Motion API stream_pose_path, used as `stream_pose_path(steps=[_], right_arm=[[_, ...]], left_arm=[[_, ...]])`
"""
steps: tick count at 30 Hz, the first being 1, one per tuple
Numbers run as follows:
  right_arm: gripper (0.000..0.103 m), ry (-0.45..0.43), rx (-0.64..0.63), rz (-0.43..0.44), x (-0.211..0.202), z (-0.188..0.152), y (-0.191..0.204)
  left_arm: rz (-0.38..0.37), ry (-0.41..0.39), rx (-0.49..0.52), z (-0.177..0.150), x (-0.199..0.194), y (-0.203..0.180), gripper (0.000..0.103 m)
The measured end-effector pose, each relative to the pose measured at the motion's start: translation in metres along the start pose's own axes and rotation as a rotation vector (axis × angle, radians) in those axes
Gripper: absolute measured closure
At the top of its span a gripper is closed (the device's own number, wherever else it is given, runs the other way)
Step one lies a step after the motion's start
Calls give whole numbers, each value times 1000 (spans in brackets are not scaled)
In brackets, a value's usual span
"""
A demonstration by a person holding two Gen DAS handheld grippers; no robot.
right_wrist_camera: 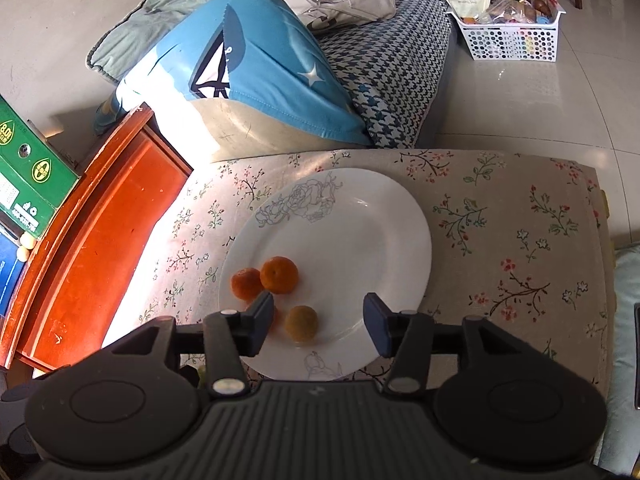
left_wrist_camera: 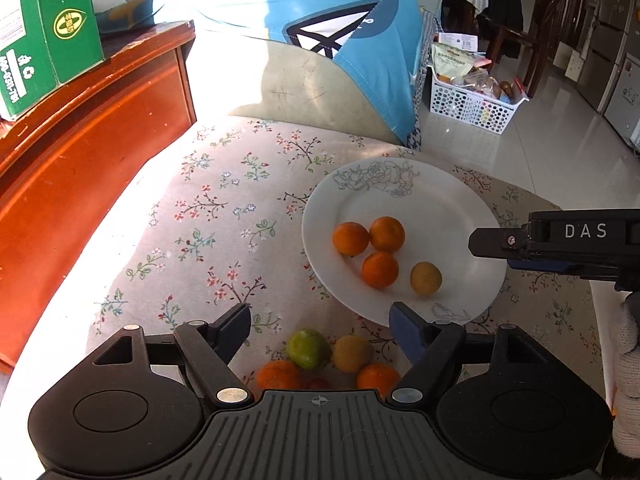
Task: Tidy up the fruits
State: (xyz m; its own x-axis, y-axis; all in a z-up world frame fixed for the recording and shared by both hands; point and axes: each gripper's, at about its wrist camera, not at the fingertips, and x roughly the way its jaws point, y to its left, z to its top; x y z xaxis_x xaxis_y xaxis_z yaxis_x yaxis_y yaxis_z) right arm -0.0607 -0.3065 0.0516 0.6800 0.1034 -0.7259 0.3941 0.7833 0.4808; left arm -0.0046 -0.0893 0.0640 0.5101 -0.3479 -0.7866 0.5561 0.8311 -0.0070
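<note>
You're partway: the plate (left_wrist_camera: 400, 200) on the floral worktop (left_wrist_camera: 208, 216) holds four fruits, three orange (left_wrist_camera: 380, 268) and one yellow (left_wrist_camera: 425, 278). At least five still lie loose just near of it, under your left tool (left_wrist_camera: 320, 322): a green one (left_wrist_camera: 308, 349), a yellow-brown one, two orange, one reddish and mostly hidden. Both tools gape wide and empty, the right tool (right_wrist_camera: 318, 312) over the plate's near edge.

Plate (left_wrist_camera: 452, 200): white, grey-blue line-drawn roses at rim. On it: three orange fruits (left_wrist_camera: 380, 269), one dull yellow fruit (left_wrist_camera: 426, 278). Cloth (left_wrist_camera: 224, 216): beige, small red, blue and green floral sprigs. Off-plate fruit: one green (left_wrist_camera: 308, 348), one yellow-brown (left_wrist_camera: 353, 353). Cabinet (left_wrist_camera: 92, 152): glossy red-brown. Box (left_wrist_camera: 44, 32): green, yellow emblem. Pillow (left_wrist_camera: 304, 24): sky blue.
</note>
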Motion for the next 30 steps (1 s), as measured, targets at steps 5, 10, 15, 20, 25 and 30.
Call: stream_pose_path(steps=[5, 10, 15, 20, 25, 30], right_arm=[[51, 1, -113, 5, 0, -10, 15], [51, 30, -181, 55, 0, -20, 28], [51, 77, -212, 87, 6, -30, 35], [52, 118, -231, 112, 12, -40, 39], [52, 170, -257, 131, 19, -48, 43], [52, 215, -231, 134, 28, -53, 41]], left_arm=[[18, 3, -68, -6, -9, 25, 26], [-6, 10, -69, -17, -11, 33, 26], [-35, 27, -36, -32, -9, 31, 26], [-50, 35, 23, -45, -9, 26, 26], [-78, 60, 76, -60, -4, 16, 26], [-90, 78, 112, -71, 3, 9, 29]])
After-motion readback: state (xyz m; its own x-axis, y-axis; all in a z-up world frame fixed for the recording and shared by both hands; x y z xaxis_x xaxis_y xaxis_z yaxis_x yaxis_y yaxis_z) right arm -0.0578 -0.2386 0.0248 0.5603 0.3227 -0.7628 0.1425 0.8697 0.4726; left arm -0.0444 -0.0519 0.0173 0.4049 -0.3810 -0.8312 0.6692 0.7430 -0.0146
